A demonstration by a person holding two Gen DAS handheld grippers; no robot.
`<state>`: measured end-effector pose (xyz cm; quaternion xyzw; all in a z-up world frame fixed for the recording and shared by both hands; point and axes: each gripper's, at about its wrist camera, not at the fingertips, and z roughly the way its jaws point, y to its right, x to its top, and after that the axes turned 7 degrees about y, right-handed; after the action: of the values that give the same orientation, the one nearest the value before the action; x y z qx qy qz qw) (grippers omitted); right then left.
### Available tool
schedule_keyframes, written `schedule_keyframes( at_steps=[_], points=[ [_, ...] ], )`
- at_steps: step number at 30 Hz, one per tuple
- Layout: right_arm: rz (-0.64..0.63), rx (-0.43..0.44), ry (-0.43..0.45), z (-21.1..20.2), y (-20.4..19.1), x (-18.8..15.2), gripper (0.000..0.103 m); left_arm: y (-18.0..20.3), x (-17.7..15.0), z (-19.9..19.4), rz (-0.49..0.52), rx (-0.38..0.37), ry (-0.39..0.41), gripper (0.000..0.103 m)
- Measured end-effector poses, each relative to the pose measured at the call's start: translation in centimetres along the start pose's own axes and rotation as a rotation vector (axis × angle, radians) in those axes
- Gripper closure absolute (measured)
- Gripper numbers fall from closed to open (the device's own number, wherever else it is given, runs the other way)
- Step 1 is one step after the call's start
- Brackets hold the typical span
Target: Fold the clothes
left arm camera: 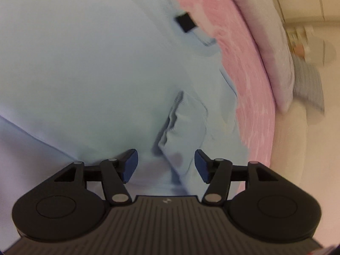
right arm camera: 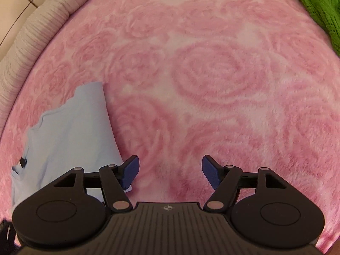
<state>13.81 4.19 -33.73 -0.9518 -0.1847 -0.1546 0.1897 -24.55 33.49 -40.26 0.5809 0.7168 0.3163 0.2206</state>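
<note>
A pale blue garment (left arm camera: 89, 68) lies spread on a pink rose-patterned blanket (left arm camera: 244, 80) and fills most of the left wrist view. It has a small black tag (left arm camera: 185, 22) near its far edge and a bunched fold (left arm camera: 182, 125) in front of the fingers. My left gripper (left arm camera: 166, 165) hovers just above the cloth, open, with the low end of the fold lying between the blue pads, which do not press on it. In the right wrist view an edge of the same garment (right arm camera: 70, 136) lies at the lower left. My right gripper (right arm camera: 170, 172) is open over the bare blanket (right arm camera: 212, 74), holding nothing.
A green knitted piece (right arm camera: 314, 2) lies at the top right of the right wrist view. A pale ribbed bed edge (right arm camera: 36, 27) borders the blanket, with tiled floor beyond. In the left wrist view pillows (left arm camera: 284, 68) and a striped cushion (left arm camera: 308, 82) sit past the blanket's edge.
</note>
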Motion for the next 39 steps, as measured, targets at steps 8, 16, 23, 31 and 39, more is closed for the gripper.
schedule_keyframes(
  at_steps=[8, 16, 23, 31, 39],
  points=[
    [-0.06, 0.0, 0.011, 1.1, -2.4, -0.2, 0.034, 3.4, 0.8, -3.4, 0.152, -0.165, 0.122, 0.1],
    [-0.123, 0.074, 0.025, 0.4, -5.9, 0.3, 0.034, 0.9, 4.8, -15.2, 0.435, -0.028, 0.365, 0.1],
    [-0.248, 0.1, -0.021, 1.4, -9.6, -2.5, 0.034, -4.9, 6.5, -13.3, 0.398, 0.136, 0.292, 0.099],
    [-0.575, 0.06, -0.053, 1.8, -13.0, -5.7, 0.042, -3.5, 6.8, -12.8, 0.596, 0.203, 0.279, 0.097],
    [-0.578, 0.094, 0.021, -0.1, -15.0, -6.1, 0.042, -3.0, 6.9, -14.2, 0.635, 0.466, 0.321, 0.092]
  ],
)
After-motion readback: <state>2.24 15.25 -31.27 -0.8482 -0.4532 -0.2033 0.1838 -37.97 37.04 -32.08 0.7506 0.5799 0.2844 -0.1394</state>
